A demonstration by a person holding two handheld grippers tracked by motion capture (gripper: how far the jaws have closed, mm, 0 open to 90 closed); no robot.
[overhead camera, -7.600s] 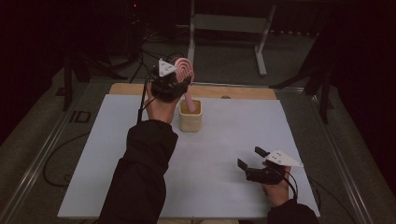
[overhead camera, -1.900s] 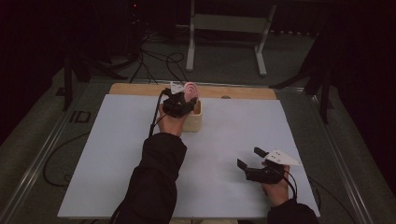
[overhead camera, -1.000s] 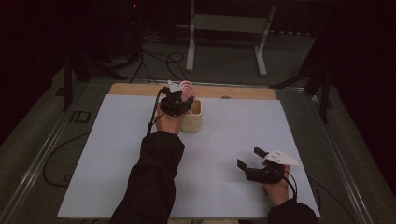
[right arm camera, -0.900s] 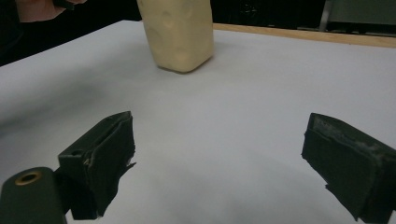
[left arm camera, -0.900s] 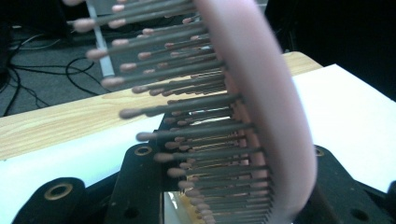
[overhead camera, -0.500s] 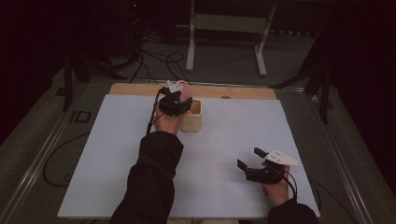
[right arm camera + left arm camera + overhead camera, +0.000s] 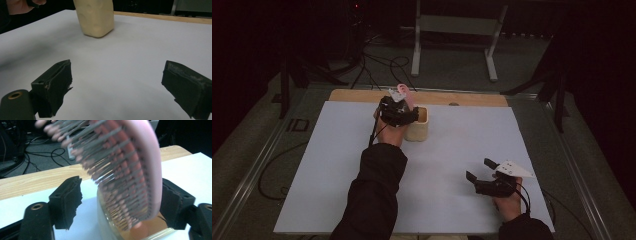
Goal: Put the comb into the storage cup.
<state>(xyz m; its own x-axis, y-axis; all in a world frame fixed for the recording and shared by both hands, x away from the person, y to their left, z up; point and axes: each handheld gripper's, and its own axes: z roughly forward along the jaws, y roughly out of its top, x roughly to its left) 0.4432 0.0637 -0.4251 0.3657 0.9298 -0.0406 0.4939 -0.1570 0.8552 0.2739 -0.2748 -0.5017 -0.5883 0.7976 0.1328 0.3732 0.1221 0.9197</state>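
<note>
Left gripper view: left gripper [image 7: 120,202] has released (jaws parted) hairbrush [image 7: 130,175].

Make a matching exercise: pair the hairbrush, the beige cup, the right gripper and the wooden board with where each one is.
Things:
1. pink hairbrush
2. beige cup
3. right gripper
4. wooden board

Places:
A. along the table's far edge
B. near corner, over bare sheet
C. standing on the white sheet
D. handle down inside the cup

Pairs: 1-D, 2-C, 3-B, 4-A
</note>
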